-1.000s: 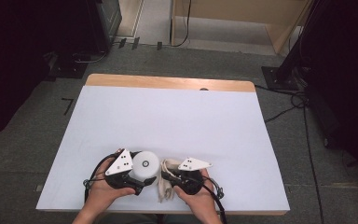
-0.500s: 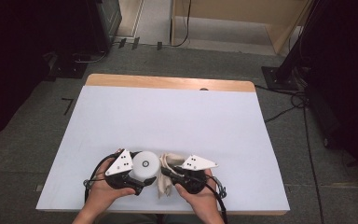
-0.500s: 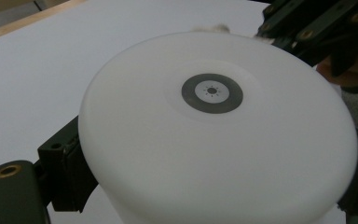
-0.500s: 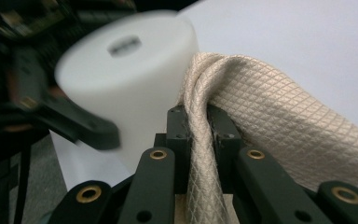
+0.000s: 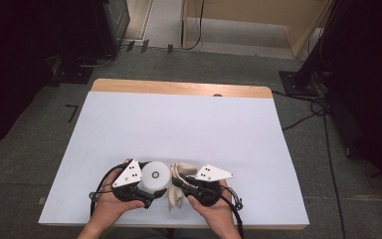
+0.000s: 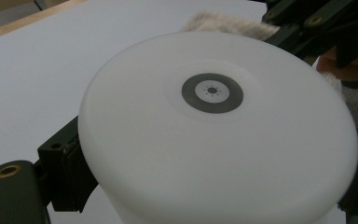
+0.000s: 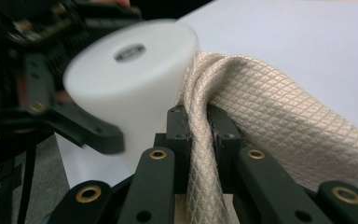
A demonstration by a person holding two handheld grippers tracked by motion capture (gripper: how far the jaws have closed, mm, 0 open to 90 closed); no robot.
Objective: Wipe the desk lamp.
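High view: left gripper [image 5: 151,191] clamped on the white cylinder [image 5: 155,176] at the table's [image 5: 189,124] six o'clock edge; right gripper [image 5: 179,183] pinched tight on the beige cloth [image 5: 178,195], pressed against the cylinder's three o'clock side. Wiping apparently underway, far from finished.

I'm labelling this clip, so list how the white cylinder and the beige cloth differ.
The white cylinder is smooth and rigid; the beige cloth is soft, with a woven diamond pattern. The cylinder sits between the left tool's jaws, one on each side; the cloth is pinched in a thin fold by the right tool. The cylinder keeps its round shape; the cloth drapes bunched. Both are pale, held side by side at the table's near edge.
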